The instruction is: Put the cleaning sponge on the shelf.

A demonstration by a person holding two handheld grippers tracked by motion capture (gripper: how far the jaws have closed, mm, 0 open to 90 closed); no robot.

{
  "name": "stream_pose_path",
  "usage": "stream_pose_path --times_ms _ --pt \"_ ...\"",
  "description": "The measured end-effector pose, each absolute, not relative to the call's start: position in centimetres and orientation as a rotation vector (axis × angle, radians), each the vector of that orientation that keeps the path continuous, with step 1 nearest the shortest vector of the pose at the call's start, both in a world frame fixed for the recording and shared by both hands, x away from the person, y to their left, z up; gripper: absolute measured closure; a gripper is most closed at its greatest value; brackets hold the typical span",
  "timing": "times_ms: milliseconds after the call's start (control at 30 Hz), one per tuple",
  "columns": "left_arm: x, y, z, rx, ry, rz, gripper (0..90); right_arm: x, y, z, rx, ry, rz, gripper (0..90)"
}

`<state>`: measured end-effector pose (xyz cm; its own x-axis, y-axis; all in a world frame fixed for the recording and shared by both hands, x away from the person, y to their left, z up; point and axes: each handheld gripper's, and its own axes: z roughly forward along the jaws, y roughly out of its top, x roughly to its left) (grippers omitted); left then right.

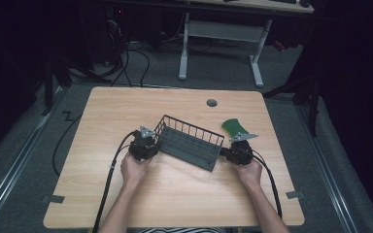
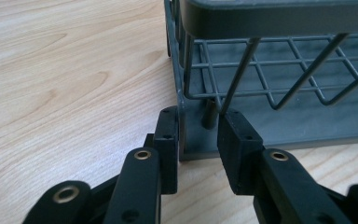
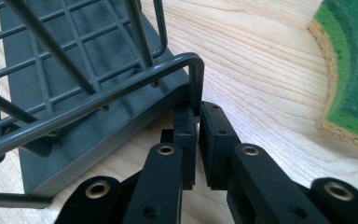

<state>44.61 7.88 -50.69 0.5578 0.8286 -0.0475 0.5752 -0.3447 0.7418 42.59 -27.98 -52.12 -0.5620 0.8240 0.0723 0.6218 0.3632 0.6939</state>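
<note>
Wire rack [image 1: 189, 142] mid-table, sponge [image 1: 235, 127] just beyond its right end. Left gripper [image 2: 198, 135] clamps the left end wall; right gripper [image 3: 198, 126] pinches the right corner wire (thin hold). Keep both hands level and in step so it doesn't twist

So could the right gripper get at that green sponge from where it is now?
Probably yes, but not right away: the right gripper is shut on the wire basket. The green sponge lies close beside it on bare table, nothing between.
</note>
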Motion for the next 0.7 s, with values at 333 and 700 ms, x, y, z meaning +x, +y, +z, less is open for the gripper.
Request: stream_pose_path --times_ms 333,700 --pt "45.0 7.9 -50.9 2.008 1.140 0.424 64.2 42.6 -28.3 -52.1 1.322 2.320 1.000 76.5" --pt "43.7 9.1 -50.5 2.006 1.137 0.426 36.3 41.6 -30.0 -51.2 1.344 2.258 0.985 52.8"
